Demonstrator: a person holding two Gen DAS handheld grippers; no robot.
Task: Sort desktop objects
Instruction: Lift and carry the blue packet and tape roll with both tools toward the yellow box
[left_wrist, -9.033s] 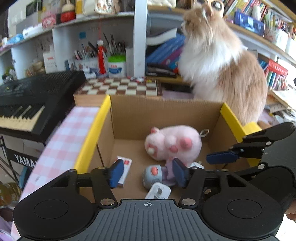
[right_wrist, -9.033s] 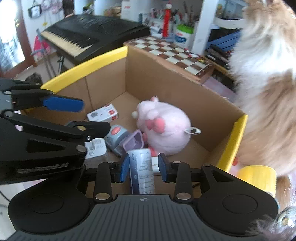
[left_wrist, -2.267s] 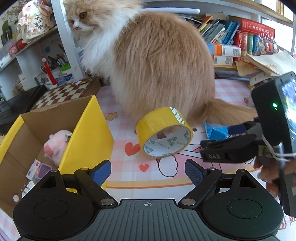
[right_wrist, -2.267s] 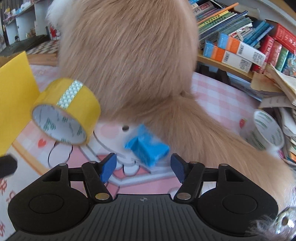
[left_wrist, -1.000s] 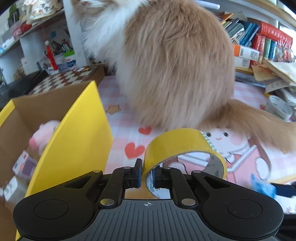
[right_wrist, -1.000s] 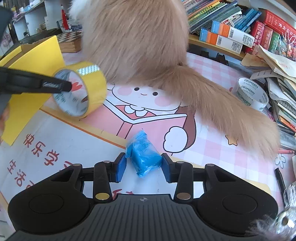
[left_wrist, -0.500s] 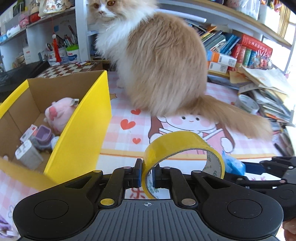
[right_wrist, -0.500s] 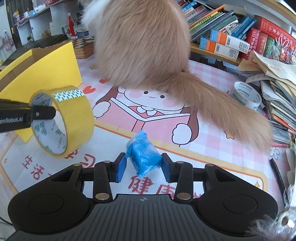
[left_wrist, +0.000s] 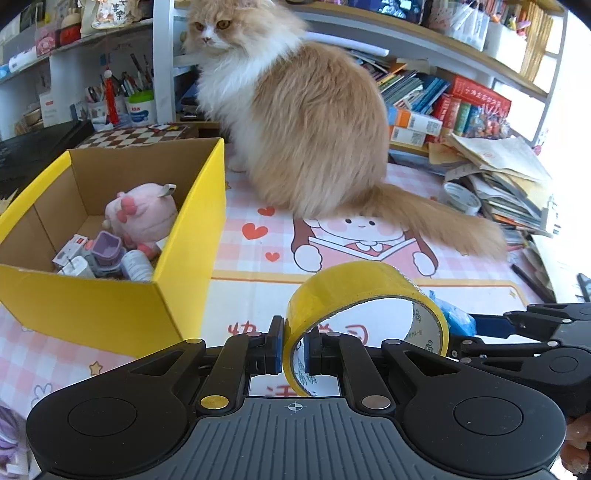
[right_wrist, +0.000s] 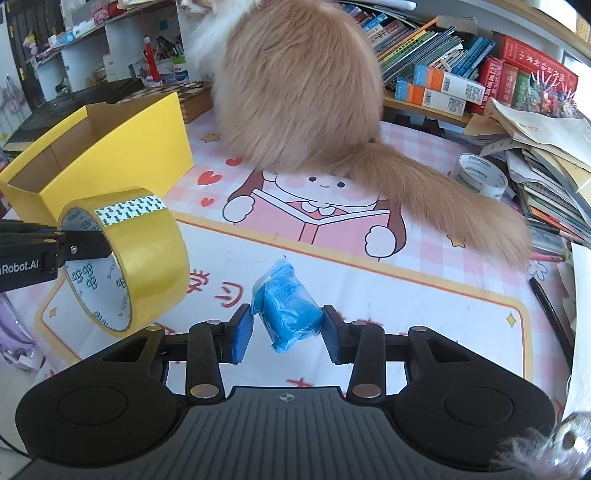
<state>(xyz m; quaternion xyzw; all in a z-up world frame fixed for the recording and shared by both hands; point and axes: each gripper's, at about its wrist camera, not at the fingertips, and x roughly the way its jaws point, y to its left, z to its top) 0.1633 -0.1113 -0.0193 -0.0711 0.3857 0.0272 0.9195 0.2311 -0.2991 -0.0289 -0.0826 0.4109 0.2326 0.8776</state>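
My left gripper is shut on the rim of a yellow tape roll and holds it above the mat; the roll also shows in the right wrist view. My right gripper is shut on a crumpled blue plastic packet, held above the mat; the packet peeks out behind the roll in the left wrist view. The yellow cardboard box stands to the left, holding a pink plush toy and several small items.
A fluffy orange-and-white cat sits on the pink mat behind the box, tail stretched right. A white tape roll lies by stacked books and papers at the right. A chessboard and keyboard sit behind the box.
Both grippers have drawn back and up with the tape roll and the blue packet. The box and cat now look farther away, and more of the box interior shows.
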